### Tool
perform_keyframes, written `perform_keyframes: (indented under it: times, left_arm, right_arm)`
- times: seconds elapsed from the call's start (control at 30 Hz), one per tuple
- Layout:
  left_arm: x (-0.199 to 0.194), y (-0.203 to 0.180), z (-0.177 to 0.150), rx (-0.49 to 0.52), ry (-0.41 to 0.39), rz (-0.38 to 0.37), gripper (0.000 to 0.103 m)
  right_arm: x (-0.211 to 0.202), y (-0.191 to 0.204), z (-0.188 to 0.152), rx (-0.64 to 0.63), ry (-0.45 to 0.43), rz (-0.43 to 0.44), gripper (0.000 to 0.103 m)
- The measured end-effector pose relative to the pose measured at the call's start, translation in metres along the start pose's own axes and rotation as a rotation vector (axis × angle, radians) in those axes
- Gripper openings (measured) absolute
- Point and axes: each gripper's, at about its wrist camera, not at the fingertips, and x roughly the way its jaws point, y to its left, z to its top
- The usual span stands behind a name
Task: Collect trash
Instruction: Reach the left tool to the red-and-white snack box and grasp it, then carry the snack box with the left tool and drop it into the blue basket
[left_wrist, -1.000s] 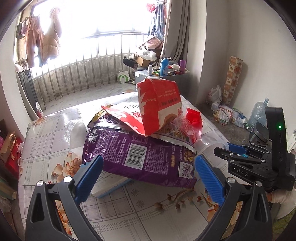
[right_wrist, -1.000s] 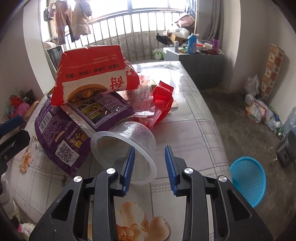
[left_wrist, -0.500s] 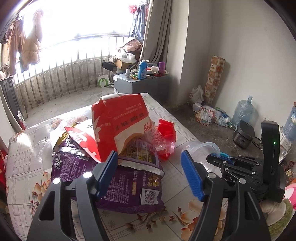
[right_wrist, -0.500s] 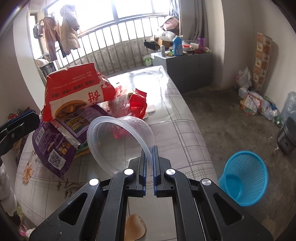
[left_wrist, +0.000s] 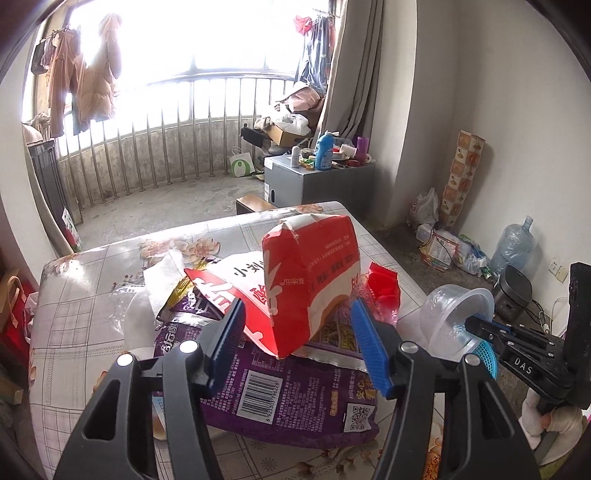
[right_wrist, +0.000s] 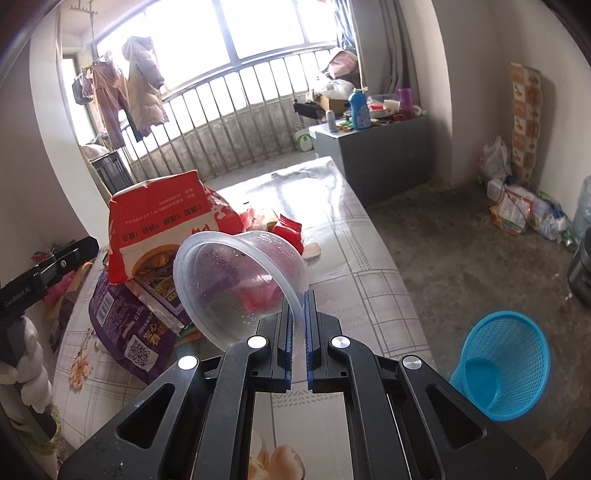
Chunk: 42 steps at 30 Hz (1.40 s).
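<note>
From the left wrist I see the table (left_wrist: 74, 314) heaped with wrappers: a red bag (left_wrist: 314, 273) lies on a purple bag (left_wrist: 280, 387), with a red wrapper (left_wrist: 384, 291) to its right and white paper (left_wrist: 162, 280) to its left. My left claw (left_wrist: 299, 339) has just been closing; its blue pads straddle the red bag's near end, though I cannot tell whether they press it.

From the right wrist, my right claw (right_wrist: 298, 325) is pressed together on the rim of a clear plastic bowl (right_wrist: 240, 280), tilted above the table. A blue basket (right_wrist: 506, 365) stands on the floor at right. A gloved hand (right_wrist: 29, 354) holds the other claw at far left.
</note>
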Motion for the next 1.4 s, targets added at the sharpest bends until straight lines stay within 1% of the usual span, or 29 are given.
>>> perform_keyframes:
  times: [0.2,0.3,0.33,0.37,0.4,0.53,0.57,0.7,0.73,0.77,0.83,0.9,1.0,1.1,1.17,1.27,1.4]
  left_arm:
    - [0.041,0.014,0.002,-0.019,0.112,-0.077,0.058]
    - [0.053,0.02,0.002,-0.025,0.126,-0.089,0.046]
    - [0.055,0.022,0.001,-0.028,0.126,-0.105,0.038]
    - [0.056,0.023,0.002,-0.027,0.125,-0.121,0.032]
    - [0.056,0.023,0.002,-0.024,0.119,-0.129,0.031]
    - [0.045,0.016,0.002,0.041,0.059,-0.134,0.026]
    - [0.041,0.014,0.003,0.061,0.04,-0.134,0.023]
    - [0.017,0.004,0.009,0.117,-0.053,-0.138,0.02]
    - [0.01,0.002,0.012,0.121,-0.074,-0.147,0.017]
    - [0.004,0.0,0.015,0.124,-0.092,-0.164,0.011]
    - [-0.011,-0.002,0.02,0.127,-0.135,-0.177,0.007]
    - [-0.025,-0.006,0.028,0.139,-0.185,-0.167,0.007]
    - [-0.046,-0.01,0.041,0.146,-0.241,-0.191,0.007]
    - [-0.064,-0.017,0.054,0.152,-0.272,-0.21,0.007]
    - [-0.076,-0.021,0.063,0.144,-0.276,-0.255,0.007]
    - [-0.089,-0.032,0.076,0.114,-0.259,-0.364,0.007]
    - [-0.089,-0.057,0.094,0.05,-0.178,-0.535,0.007]
  right_arm:
    - [0.011,0.008,0.009,-0.005,-0.002,0.011,0.004]
    - [0.013,0.009,0.011,0.0,0.004,0.009,0.004]
    - [0.013,0.009,0.011,0.002,0.005,0.01,0.004]
    - [0.014,0.009,0.011,0.004,0.005,0.011,0.004]
    - [0.013,0.008,0.012,0.004,0.005,0.01,0.004]
    - [0.013,0.008,0.011,0.007,0.007,0.005,0.004]
    - [0.012,0.008,0.011,0.007,0.006,0.002,0.004]
    - [0.003,0.007,0.013,0.008,-0.015,-0.001,0.004]
    - [0.0,0.007,0.013,0.01,-0.023,0.0,0.004]
    - [-0.004,0.006,0.013,0.012,-0.032,-0.001,0.004]
    - [-0.013,0.005,0.013,0.018,-0.051,0.0,0.004]
    - [-0.023,0.002,0.013,0.025,-0.071,-0.002,0.004]
    - [-0.037,-0.002,0.01,0.039,-0.097,-0.006,0.004]
    - [-0.053,-0.009,0.007,0.06,-0.124,-0.01,0.004]
    - [-0.066,-0.014,0.004,0.076,-0.147,-0.018,0.004]
    - [-0.083,-0.026,0.0,0.108,-0.176,-0.036,0.004]
    - [-0.104,-0.048,-0.006,0.157,-0.21,-0.087,0.004]
